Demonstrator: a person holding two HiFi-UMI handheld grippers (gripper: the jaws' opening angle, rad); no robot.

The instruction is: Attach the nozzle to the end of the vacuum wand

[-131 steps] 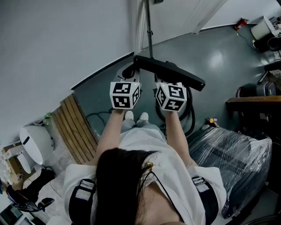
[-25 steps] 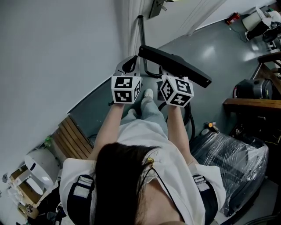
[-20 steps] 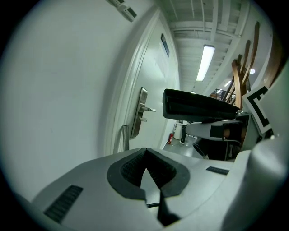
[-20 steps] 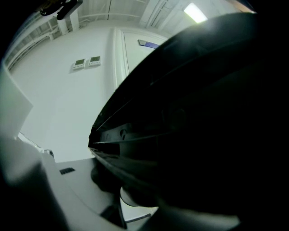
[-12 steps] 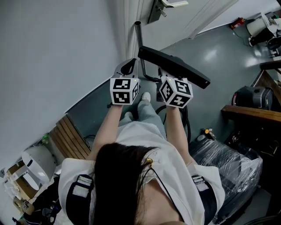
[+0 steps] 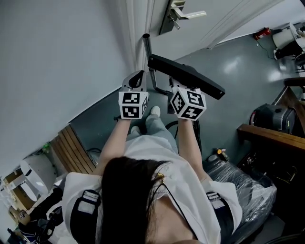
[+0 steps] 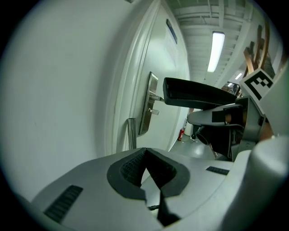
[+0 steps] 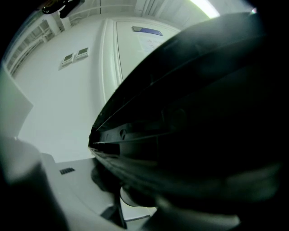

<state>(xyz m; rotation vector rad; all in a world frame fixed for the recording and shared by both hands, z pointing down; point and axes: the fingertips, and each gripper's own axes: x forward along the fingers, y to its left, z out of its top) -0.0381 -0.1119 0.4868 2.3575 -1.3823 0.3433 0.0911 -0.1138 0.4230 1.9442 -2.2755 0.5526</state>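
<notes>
A wide black floor nozzle (image 6: 187, 75) is held up by my right gripper (image 6: 179, 90), whose jaws are shut on its neck; in the right gripper view the nozzle (image 8: 198, 113) fills nearly the whole picture. The grey metal vacuum wand (image 6: 147, 50) stands upright by the door frame, its open end (image 6: 145, 36) at the top, just left of the nozzle's near tip. My left gripper (image 6: 135, 79) is beside the wand, shut and holding nothing. Past the left gripper (image 7: 145, 159) in its own view are the wand (image 7: 131, 133) ahead and the nozzle (image 7: 198, 94) to the right.
A white door with a lever handle (image 6: 185, 14) and a white wall (image 6: 62, 57) are straight ahead. A black hose (image 6: 198, 136) hangs below the right hand. A plastic-wrapped bulk (image 6: 240, 190), a wooden bench (image 6: 271, 134) and wooden slats (image 6: 78, 152) lie around the person.
Both hands have moved forward toward the door, carrying the nozzle closer to the wand's top. Neither gripper's jaws changed.
</notes>
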